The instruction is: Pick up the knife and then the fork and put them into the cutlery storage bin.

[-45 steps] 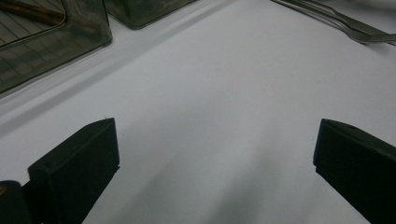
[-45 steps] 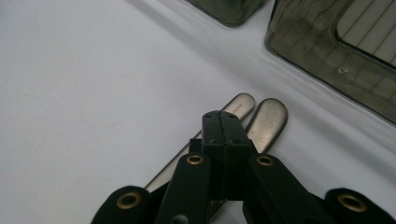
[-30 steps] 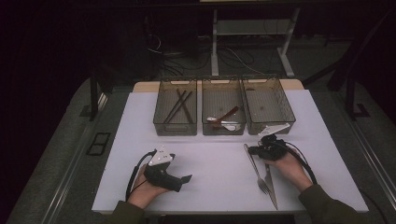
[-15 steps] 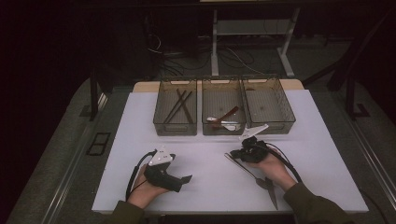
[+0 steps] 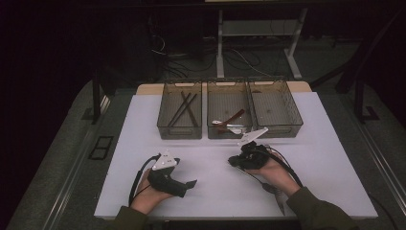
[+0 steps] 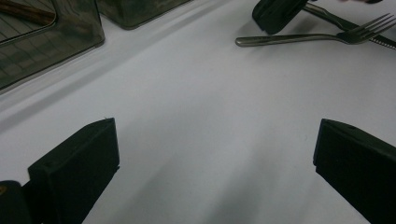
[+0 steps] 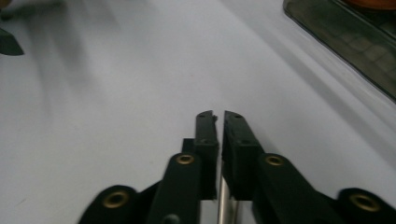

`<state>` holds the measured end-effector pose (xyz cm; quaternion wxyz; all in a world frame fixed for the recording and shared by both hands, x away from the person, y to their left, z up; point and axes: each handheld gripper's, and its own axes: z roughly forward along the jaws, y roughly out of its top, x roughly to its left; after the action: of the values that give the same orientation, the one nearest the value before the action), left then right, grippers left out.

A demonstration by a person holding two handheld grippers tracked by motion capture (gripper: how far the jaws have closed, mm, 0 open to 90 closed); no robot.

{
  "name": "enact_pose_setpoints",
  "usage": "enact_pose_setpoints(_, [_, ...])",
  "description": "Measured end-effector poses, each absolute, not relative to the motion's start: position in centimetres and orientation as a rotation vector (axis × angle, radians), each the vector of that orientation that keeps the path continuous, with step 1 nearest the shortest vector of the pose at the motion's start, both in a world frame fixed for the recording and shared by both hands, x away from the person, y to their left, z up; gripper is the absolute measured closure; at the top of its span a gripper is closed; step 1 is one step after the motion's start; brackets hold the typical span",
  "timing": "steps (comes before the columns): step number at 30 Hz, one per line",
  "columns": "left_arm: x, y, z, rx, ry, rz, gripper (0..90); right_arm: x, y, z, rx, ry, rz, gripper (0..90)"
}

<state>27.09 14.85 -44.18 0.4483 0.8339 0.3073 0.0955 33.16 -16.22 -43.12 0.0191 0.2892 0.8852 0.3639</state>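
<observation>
Both tools are seen low over the white table [image 5: 325,158]. By the right tool [image 5: 233,162] a metal fork [image 6: 322,37] is gripped at its handle, the jaws nearly closed on the thin steel shaft, as seen in the right gripper view. The fork's tines are seen lying near a knife [image 6: 341,21] on the table in the left gripper view. The left tool [image 5: 191,184] is held with its jaws spread wide and nothing between them, resting near the table's front edge. Three clear bins [image 5: 179,132] are lined up side by side behind the tools.
</observation>
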Motion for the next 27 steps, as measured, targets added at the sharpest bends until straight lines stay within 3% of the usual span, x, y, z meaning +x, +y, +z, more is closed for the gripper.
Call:
enact_pose_setpoints(5, [27.1,14.8,-44.2,2.063,0.756,0.235,0.0,32.9,-17.8,-41.8,0.93,2.777,1.083,64.4])
enact_pose_setpoints(11, [27.0,14.7,-44.2,2.068,0.749,0.229,0.0,32.1,-18.9,-40.8,0.961,2.802,0.93,57.8])
enact_pose_setpoints(27, [27.1,14.7,-44.2,2.075,0.741,0.228,0.0,30.7,-18.5,-41.8,0.896,2.97,0.472,68.4])
